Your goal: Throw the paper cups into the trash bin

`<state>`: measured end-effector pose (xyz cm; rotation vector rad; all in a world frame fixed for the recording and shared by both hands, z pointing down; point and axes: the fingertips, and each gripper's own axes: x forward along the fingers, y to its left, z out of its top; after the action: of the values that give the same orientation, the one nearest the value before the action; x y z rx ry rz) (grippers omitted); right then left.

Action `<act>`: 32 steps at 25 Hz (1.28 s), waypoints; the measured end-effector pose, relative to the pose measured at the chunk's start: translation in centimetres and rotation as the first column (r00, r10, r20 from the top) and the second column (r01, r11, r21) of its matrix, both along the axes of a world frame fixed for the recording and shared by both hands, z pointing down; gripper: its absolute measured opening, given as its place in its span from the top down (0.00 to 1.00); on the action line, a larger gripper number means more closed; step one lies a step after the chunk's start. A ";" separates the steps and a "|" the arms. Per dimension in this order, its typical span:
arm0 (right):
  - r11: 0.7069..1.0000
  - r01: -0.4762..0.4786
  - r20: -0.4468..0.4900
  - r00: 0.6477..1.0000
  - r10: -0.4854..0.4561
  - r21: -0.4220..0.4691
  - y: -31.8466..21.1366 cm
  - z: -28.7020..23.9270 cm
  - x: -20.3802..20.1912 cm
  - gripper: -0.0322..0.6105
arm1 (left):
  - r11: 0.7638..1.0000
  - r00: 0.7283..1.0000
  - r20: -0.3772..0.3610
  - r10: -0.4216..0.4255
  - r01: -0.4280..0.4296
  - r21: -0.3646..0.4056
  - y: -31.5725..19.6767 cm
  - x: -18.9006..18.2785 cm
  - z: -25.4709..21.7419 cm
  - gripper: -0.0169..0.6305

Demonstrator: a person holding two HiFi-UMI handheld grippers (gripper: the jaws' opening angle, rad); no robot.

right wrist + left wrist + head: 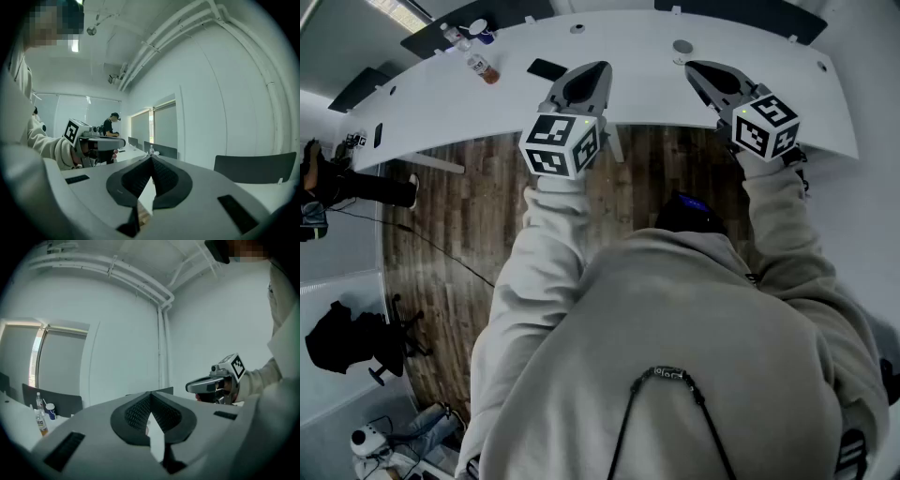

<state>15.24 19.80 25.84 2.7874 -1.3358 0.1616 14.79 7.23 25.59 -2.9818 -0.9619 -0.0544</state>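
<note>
No paper cup that I can be sure of and no trash bin shows in any view. A person holds both grippers raised, side by side, over the near edge of a long white table (628, 94). My left gripper (600, 67) is shut, its ribbed tips (150, 393) meeting with nothing between them. My right gripper (691, 67) is shut too and also empty, its tips (151, 158) touching. Each gripper sees the other: the right one (208, 384) from the left gripper view, the left one (98, 139) from the right gripper view.
At the table's far left stand small bottles (483, 67) (40, 416) and a white and blue cup-like thing (478, 28) (50, 410). A black phone (547, 68) and a round grommet (682, 46) lie on the table. Dark chairs (255, 168) line the far side. Another person (110, 124) stands farther off.
</note>
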 end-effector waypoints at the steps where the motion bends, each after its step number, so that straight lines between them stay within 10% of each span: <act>1: 1.000 0.001 0.001 1.000 -0.001 0.000 0.0 0.1 0.0 0.92 | 1.000 1.000 -0.001 0.000 0.000 0.000 0.0 0.0 0.0 0.97; 12: 1.000 -0.003 0.040 0.999 0.002 0.019 0.1 0.7 0.4 0.92 | 0.999 1.000 -0.006 0.014 -0.014 -0.042 -0.6 0.0 -0.1 0.97; 21: 0.969 -0.248 0.061 0.967 0.247 0.007 2.9 2.8 3.6 0.92 | 0.989 1.000 0.020 0.013 -0.009 -0.145 0.5 2.2 1.4 0.97; 32: 0.986 -0.165 0.120 0.979 0.162 0.016 7.2 2.5 7.7 0.92 | 0.990 0.999 0.009 -0.036 0.037 -0.137 3.0 6.8 0.2 0.97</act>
<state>22.91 26.97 28.31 2.9510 -1.1351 0.3231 21.63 10.21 25.80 -3.1262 -0.9491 0.0019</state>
